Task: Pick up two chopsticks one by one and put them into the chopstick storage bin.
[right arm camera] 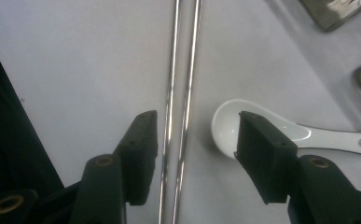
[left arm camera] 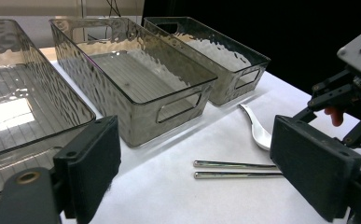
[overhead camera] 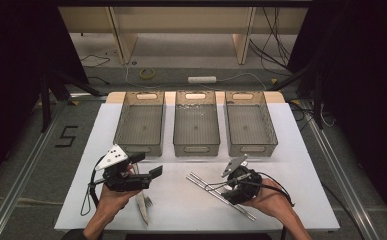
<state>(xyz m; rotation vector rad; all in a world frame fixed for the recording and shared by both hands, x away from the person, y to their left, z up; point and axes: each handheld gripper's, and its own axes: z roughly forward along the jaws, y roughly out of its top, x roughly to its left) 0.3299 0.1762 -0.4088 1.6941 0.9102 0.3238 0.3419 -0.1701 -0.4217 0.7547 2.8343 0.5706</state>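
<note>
On the white table (overhead camera: 281, 150), three clear bins (overhead camera: 140, 122) stand in a row along the far half, leaving the near half as open room. At near left, the left gripper (overhead camera: 148, 172) hangs with jaws spread wide; a fork (overhead camera: 145, 204) lies below it near the front edge. Right of centre, two metal chopsticks (overhead camera: 221, 196) lie side by side, long axis running far-left to near-right. The right gripper (right arm camera: 194, 154), jaws spread, straddles them beside a white spoon (right arm camera: 285, 133).

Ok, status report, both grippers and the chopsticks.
Left gripper open, empty, held above table. Right gripper open, jaws straddling metal chopsticks, not closed. White spoon lies beside right jaw. Three bins empty.
</note>
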